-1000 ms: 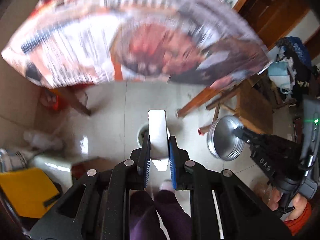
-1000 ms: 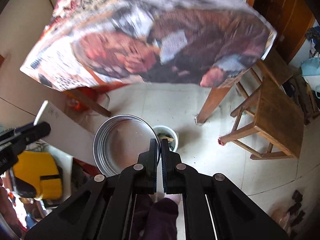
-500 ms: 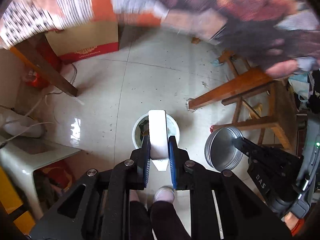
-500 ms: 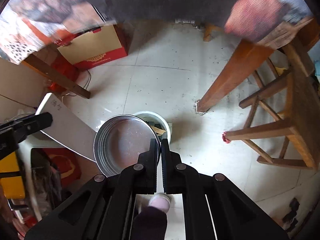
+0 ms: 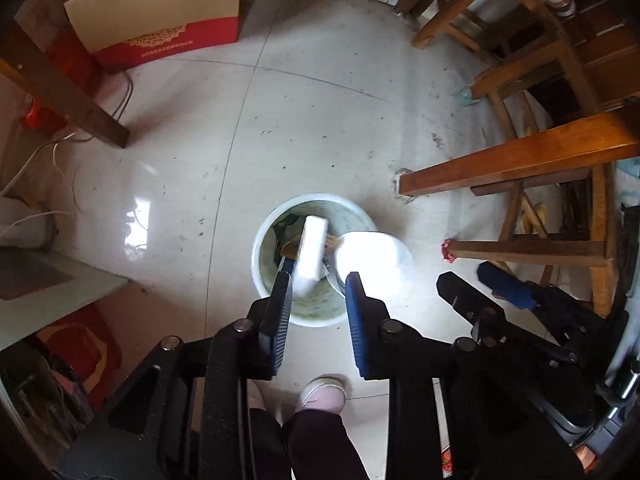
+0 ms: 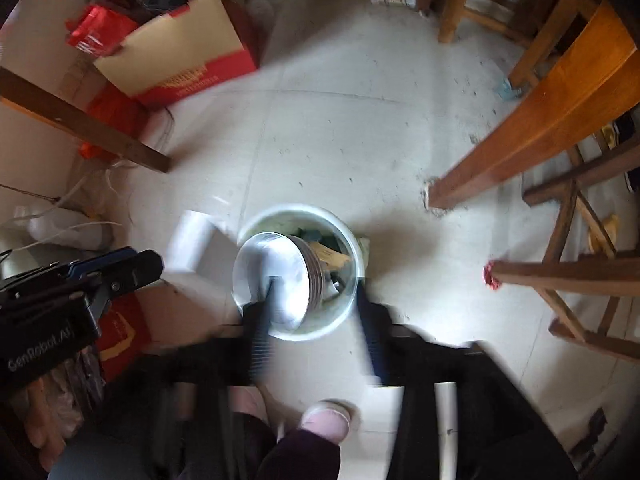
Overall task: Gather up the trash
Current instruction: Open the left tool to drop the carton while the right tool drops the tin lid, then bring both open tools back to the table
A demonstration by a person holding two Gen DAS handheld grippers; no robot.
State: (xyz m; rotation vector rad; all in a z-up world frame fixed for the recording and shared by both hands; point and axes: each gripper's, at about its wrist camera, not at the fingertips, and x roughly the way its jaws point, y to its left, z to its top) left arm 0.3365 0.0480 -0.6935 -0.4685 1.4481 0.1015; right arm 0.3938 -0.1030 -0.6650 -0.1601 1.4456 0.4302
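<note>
Flanking bin point(image 5: 316, 312): table legs point(image 5: 516, 164), carton point(image 5: 160, 16)

Left gripper point(image 5: 316, 280) points steeply down, jaws opening, blue pads well apart; a white block sits loose against the inner face of the 9 o'clock finger, the other pad clear of it. Right gripper point(image 6: 316, 312) also points steeply down, motion-blurred, jaws opening, gap wide, pads pressing nothing. In the left wrist view the right gripper shows at 4 o'clock; in the right wrist view the left gripper shows at 9 o'clock, with the person's hand point(image 6: 38, 420) on its body at 8 o'clock. Person's leg in dark trousers and pale slipper point(image 5: 322, 394) sit at 6 o'clock.
</note>
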